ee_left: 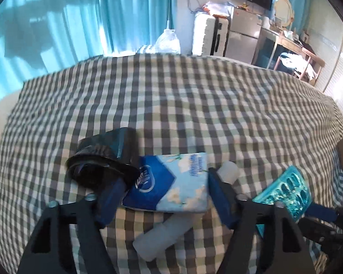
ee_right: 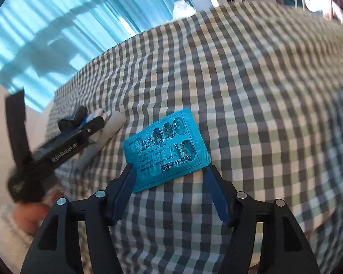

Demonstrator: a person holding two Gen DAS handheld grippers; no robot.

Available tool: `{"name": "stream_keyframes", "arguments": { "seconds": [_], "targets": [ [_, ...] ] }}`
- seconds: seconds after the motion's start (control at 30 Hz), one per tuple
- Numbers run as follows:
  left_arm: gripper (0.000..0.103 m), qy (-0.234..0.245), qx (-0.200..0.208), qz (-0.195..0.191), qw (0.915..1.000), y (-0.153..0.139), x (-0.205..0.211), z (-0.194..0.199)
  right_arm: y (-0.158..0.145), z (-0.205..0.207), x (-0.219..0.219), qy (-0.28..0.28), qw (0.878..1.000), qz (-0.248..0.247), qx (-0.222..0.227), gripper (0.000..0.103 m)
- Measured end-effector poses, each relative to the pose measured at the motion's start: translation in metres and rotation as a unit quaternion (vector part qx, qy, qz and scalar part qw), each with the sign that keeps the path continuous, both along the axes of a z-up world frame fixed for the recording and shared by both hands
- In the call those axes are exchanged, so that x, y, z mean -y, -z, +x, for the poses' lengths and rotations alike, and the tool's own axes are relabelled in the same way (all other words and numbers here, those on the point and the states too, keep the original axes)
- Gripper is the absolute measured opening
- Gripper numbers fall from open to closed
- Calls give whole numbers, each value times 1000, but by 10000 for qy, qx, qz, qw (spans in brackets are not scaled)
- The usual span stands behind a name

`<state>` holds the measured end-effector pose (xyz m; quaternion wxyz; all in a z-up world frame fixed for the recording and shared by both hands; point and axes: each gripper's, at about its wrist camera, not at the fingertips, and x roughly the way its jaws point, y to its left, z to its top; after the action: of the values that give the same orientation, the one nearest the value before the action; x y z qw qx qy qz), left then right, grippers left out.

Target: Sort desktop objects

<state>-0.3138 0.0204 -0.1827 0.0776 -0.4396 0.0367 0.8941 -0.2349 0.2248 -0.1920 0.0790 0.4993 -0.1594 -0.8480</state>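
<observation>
On the checked cloth (ee_right: 251,91), the blue-and-white soft tissue pack (ee_left: 171,182) is the landmark. The left gripper (ee_left: 164,185) has its jaws about half open on either side of this pack; I think the pads touch it, but blur hides it. Under the pack lies a pale plastic tube (ee_left: 162,233); just right of it lies the teal foil pill blister (ee_right: 164,150). The right gripper (ee_right: 169,178), half open, straddles the blister's near edge and holds nothing. Next, the left jaws must close squarely on the pack.
</observation>
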Motion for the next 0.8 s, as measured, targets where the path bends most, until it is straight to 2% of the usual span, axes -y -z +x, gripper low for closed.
{"name": "stream_keyframes", "arguments": {
  "seconds": [0.03,0.07,0.13,0.17,0.3,0.47,0.5,0.57,0.63,0.7,0.77,0.8],
  "targets": [
    [51,-10,-43,37,10000,-5,-1,1,-2,0,5,-64,9997,206,-68,65],
    [47,-10,-37,131,9999,-10,-1,1,-5,1,12,-206,9986,459,-145,72],
    [42,-43,32,204,9998,-15,0,2,-9,1,19,-367,9963,725,-272,80],
    [42,-44,70,223,9997,-15,1,4,-13,2,21,-405,9955,756,-408,80],
    [42,90,54,161,9998,-15,1,5,-12,1,15,-245,9987,416,-173,81],
    [42,-64,-178,119,9997,-18,6,33,2,10,10,164,9985,-436,273,81],
    [42,-53,-206,79,9997,-18,7,36,5,9,13,201,9982,-453,329,81],
    [46,17,-196,-12,9998,-15,10,39,12,3,21,267,9982,-413,344,82],
    [58,59,-185,-124,9997,-12,10,42,15,-3,19,434,9972,-525,305,83],
    [67,55,-142,-201,9997,-4,13,42,20,-13,16,603,9948,-735,360,90],
    [73,54,-56,-157,9998,3,16,41,24,-23,17,651,9926,-938,416,103],
    [78,66,35,-160,9998,8,18,39,25,-26,18,665,9923,-944,457,103]
  ]
}}
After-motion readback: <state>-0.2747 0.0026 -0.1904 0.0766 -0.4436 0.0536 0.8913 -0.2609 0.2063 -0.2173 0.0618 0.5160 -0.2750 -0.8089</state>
